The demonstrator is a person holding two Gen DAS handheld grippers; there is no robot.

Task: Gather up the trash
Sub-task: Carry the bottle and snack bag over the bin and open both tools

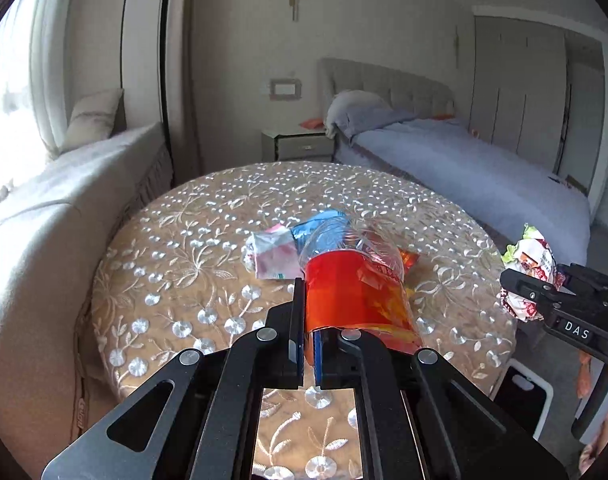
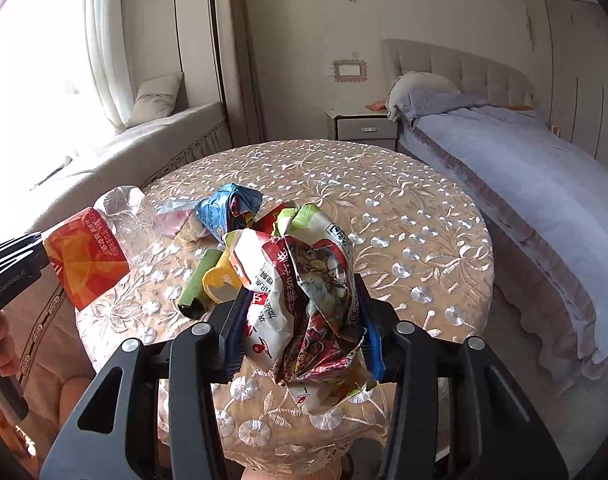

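The left gripper [image 1: 310, 332] has its fingers clamped on a crushed clear plastic bottle with a red-orange label [image 1: 352, 292], held above the round embroidered worktop [image 1: 175, 280]. It is light, springy and slick, and looks best pinched at the flattened label end. The right gripper [image 2: 299, 320] is clamped on a crumpled white-and-red snack wrapper [image 2: 299, 300] — feather-light and crackly, likely to slip unless a thick fold is taken. Farther on, loose trash lies on the cloth: a green tube [image 2: 195, 284], a yellow cap [image 2: 219, 284], a blue foil wrapper [image 2: 223, 212] and a pink-and-white packet [image 1: 273, 256] — all soft, easy pinches.
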